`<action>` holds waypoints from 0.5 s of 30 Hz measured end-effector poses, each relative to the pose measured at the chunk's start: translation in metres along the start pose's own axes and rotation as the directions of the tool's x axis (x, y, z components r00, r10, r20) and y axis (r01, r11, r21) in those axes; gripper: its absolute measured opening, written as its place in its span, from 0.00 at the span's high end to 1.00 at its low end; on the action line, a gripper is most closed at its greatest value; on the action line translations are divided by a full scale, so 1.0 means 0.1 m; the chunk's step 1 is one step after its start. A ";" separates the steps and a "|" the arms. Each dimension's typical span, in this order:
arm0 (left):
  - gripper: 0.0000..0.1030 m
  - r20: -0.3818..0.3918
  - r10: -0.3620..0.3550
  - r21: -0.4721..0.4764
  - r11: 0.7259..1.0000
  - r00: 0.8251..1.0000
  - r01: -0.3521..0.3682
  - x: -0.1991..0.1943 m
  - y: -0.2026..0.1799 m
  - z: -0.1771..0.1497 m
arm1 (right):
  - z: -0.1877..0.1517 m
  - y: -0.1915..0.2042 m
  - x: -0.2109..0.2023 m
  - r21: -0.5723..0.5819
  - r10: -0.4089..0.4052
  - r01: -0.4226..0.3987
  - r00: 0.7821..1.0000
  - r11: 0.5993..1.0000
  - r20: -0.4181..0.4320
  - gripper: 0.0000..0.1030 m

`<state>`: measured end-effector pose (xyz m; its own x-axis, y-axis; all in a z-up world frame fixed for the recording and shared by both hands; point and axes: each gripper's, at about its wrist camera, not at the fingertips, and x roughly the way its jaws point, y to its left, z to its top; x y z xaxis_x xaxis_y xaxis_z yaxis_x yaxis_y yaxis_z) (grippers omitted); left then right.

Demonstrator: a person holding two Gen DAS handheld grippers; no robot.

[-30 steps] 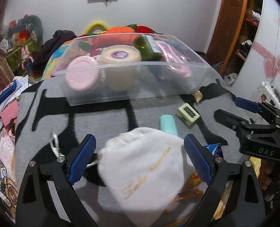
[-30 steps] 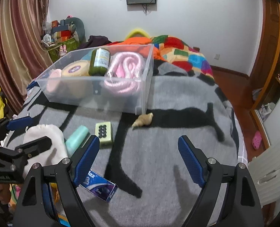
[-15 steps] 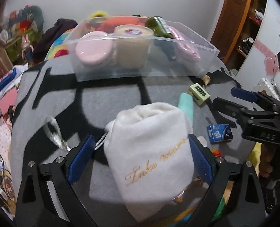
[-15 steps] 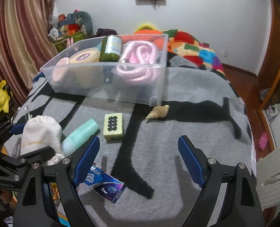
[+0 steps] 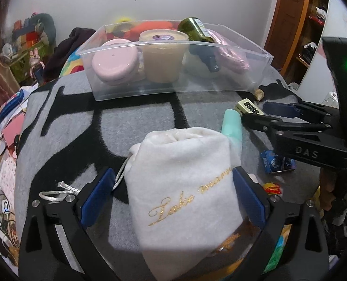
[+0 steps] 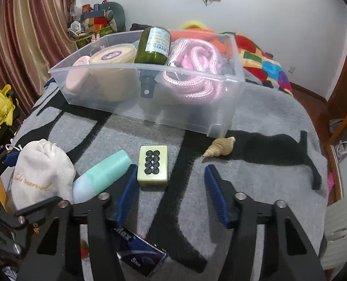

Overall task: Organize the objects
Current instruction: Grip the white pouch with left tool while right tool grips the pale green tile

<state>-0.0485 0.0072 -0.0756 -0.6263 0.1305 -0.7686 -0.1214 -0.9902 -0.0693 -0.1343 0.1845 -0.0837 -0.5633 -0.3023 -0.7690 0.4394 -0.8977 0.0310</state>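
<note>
A white drawstring pouch with gold lettering lies on the grey blanket between the fingers of my left gripper. Its right pad sits at the pouch's edge, while a gap shows at the left pad, so the gripper is open. My right gripper points down at a cream mahjong tile. The tile lies between the fingertips, close to the left fingertip. The jaws are closing and the pads do not press on it. A mint tube lies between pouch and tile.
A clear plastic bin stands behind, holding a pink jar, a beige tub, a green bottle and pink rope. A seashell lies by its corner. A blue box sits under my right gripper. Clutter lines the bed's left side.
My right gripper moved forward and down toward the tile and its jaws narrowed. My left gripper drew in lower, so the pouch now fills the space between its fingers.
</note>
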 end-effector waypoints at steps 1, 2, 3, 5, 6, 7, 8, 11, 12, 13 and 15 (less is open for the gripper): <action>0.04 0.005 -0.001 0.000 1.000 1.000 0.001 0.00 0.00 0.00 | 0.01 0.01 0.01 -0.002 -0.005 0.005 1.000 1.000 0.004 0.51; 0.04 0.009 -0.003 0.000 1.000 1.000 0.003 0.00 0.01 0.00 | 0.02 0.01 0.02 -0.004 -0.008 0.008 1.000 1.000 0.007 0.53; 0.07 0.014 -0.006 0.000 1.000 1.000 0.006 0.00 0.01 -0.01 | 0.02 0.02 0.03 -0.008 -0.005 0.005 1.000 1.000 0.006 0.55; 0.15 0.020 -0.014 -0.002 1.000 1.000 0.014 -0.02 0.02 -0.01 | 0.04 0.04 0.03 -0.013 -0.004 0.004 1.000 1.000 0.007 0.60; 0.20 0.022 -0.023 -0.002 1.000 0.999 0.023 -0.03 0.02 0.00 | 0.04 0.05 0.04 -0.015 -0.002 0.003 1.000 1.000 0.007 0.64; 0.22 0.022 -0.034 -0.003 0.999 0.999 0.034 -0.04 0.02 0.00 | 0.05 0.06 0.05 -0.019 -0.001 0.001 1.000 1.000 0.007 0.67; 0.25 0.023 -0.041 -0.005 0.999 0.999 0.042 -0.05 0.03 0.00 | 0.05 0.07 0.05 -0.021 0.000 0.000 1.000 1.000 0.008 0.69; 0.31 0.029 -0.050 -0.017 0.999 0.998 0.051 -0.07 0.04 -0.01 | 0.06 0.11 0.05 -0.029 0.010 -0.010 1.000 1.000 0.011 0.77; 0.33 0.030 -0.056 -0.023 0.998 0.998 0.056 -0.08 0.05 -0.02 | 0.05 0.11 0.05 -0.031 0.013 -0.012 1.000 0.999 0.012 0.78; 0.34 0.030 -0.063 -0.030 0.997 0.998 0.064 -0.09 0.06 -0.02 | 0.06 0.11 0.05 -0.032 0.011 -0.011 1.000 0.999 0.013 0.78; 0.38 0.031 -0.073 -0.044 0.996 0.997 0.074 -0.10 0.09 -0.02 | 0.05 0.12 0.05 -0.029 0.016 -0.015 1.000 0.999 0.013 0.78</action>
<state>-0.0422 -0.0028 -0.0696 -0.6393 0.2041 -0.7414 -0.1339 -0.9790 -0.1540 -0.1355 0.1710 -0.0834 -0.5652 -0.3203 -0.7602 0.4681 -0.8833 0.0241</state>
